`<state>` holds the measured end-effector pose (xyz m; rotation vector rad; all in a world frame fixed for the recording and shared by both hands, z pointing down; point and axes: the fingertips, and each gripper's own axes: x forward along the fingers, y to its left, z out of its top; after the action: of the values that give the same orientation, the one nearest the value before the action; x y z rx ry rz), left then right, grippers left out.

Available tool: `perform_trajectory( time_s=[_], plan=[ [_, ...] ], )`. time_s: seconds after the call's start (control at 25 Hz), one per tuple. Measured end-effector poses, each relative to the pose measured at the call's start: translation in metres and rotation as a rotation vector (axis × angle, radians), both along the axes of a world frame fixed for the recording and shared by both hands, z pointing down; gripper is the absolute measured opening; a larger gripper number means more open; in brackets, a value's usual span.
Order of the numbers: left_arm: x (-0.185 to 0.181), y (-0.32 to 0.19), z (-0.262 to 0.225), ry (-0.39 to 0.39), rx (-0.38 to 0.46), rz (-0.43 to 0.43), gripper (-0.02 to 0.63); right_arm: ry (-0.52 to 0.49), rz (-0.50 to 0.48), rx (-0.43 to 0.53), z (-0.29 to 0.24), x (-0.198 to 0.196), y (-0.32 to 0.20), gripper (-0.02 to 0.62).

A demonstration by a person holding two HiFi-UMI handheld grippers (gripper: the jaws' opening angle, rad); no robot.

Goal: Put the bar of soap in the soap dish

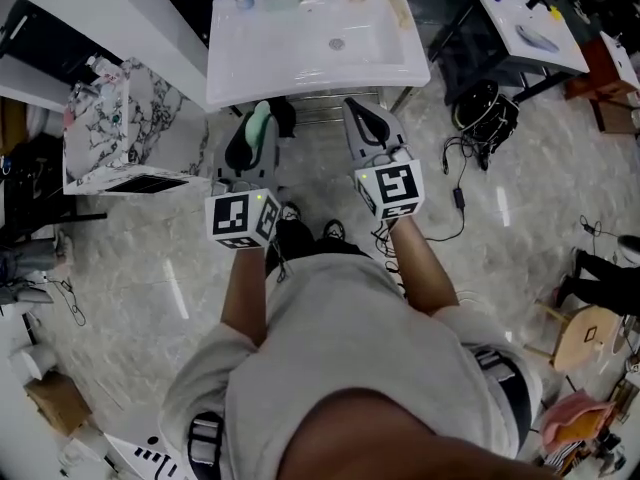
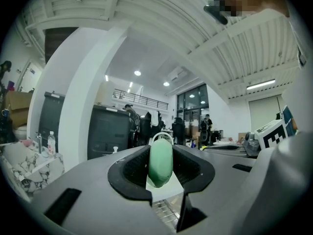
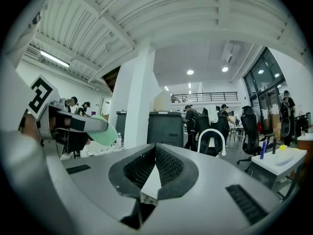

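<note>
Grey-shirted shoulders (image 1: 330, 338) sit at six o'clock; a pale green oval soap bar (image 2: 161, 163) is clamped in the left gripper (image 1: 256, 128), the right gripper (image 1: 360, 110) clenched empty. The bar should be carried level toward the white basin (image 1: 300, 40) at twelve o'clock, then lowered gently.

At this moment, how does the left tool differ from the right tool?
The left tool grips the green bar of soap, set on edge between its pads; the right tool holds nothing. The left tool's jaws stand apart on the bar of soap; the right tool's jaws are shut together. Both are held side by side, pointing toward the white sink.
</note>
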<state>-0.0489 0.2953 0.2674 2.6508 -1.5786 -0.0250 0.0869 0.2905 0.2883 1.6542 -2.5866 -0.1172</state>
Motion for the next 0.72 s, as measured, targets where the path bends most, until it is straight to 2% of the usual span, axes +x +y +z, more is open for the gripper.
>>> perform_trajectory(
  time_s=[0.44, 0.72],
  plan=[
    [0.013, -0.060, 0.006, 0.024, 0.005, 0.029, 0.137, 0.024, -0.036, -0.011, 0.010, 0.003, -0.048, -0.006],
    [0.013, -0.125, 0.008, 0.033, 0.004, 0.102, 0.137, 0.023, -0.048, -0.023, 0.017, -0.007, -0.112, -0.006]
  ],
)
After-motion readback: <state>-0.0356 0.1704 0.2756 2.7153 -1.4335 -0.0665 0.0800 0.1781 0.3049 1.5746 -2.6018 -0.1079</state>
